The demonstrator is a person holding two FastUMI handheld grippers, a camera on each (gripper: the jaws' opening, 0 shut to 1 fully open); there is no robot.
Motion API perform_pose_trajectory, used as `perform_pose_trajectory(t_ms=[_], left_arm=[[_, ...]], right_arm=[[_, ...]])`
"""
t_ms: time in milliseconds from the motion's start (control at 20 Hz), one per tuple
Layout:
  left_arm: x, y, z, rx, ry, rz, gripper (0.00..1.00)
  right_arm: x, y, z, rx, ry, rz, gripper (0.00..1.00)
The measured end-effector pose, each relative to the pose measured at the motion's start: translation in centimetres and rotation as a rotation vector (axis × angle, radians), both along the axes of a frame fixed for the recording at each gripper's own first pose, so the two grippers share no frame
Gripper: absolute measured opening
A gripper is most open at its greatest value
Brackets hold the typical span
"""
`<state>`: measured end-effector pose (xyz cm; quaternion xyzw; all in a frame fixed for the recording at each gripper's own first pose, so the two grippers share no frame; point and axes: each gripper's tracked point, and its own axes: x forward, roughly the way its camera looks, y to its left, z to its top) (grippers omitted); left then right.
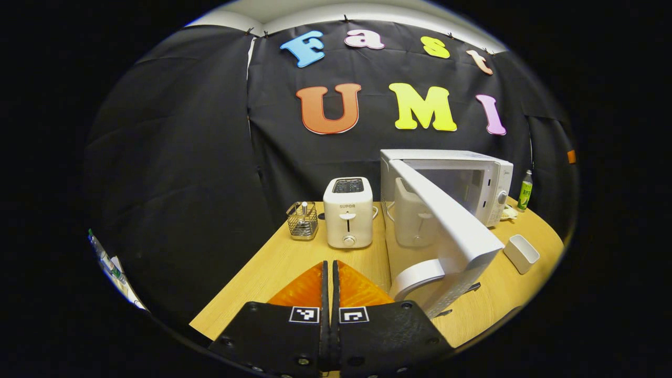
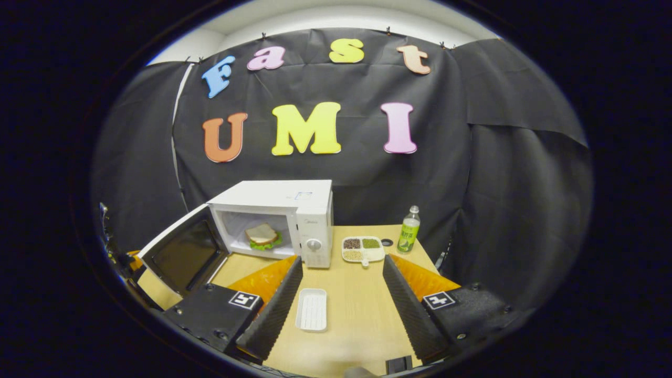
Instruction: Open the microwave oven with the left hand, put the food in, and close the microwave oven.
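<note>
Right claw [image 2: 341,294] before sandwich [image 2: 262,234]

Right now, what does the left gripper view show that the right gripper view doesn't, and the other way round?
Left gripper view alone: a toaster and a wire basket left of the microwave, plus the door's outer face and handle. Right gripper view alone: the sandwich inside the microwave and a divided plate of grains. Both share the open microwave, the green bottle, the white tray and the wooden table.
</note>
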<state>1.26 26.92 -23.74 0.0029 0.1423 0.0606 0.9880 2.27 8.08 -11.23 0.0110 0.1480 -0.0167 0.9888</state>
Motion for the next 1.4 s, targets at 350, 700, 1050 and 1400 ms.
perform_pose_trajectory(t_ms=[350, 700, 1050, 1400], left_arm=[[0.5, -2.3, -0.8, 0.022, 0.013, -0.041, 0.00], [0.5, -7.6, -0.5, -0.009, 0.004, -0.119, 0.00], [2.3, -14.7, 0.9, -0.014, -0.027, -0.232, 0.00], [4.3, -22.6, 2.2, -0.031, -0.042, -0.367, 0.00]], right_arm=[[0.1, -0.5, 1.0, 0.016, -0.001, 0.003, 0.98], [0.2, -0.9, 1.1, 0.012, 0.010, 0.011, 0.98], [0.1, -2.0, 1.1, 0.029, 0.013, -0.007, 0.98], [-0.1, -3.9, 0.8, 0.028, 0.026, -0.041, 0.98]])
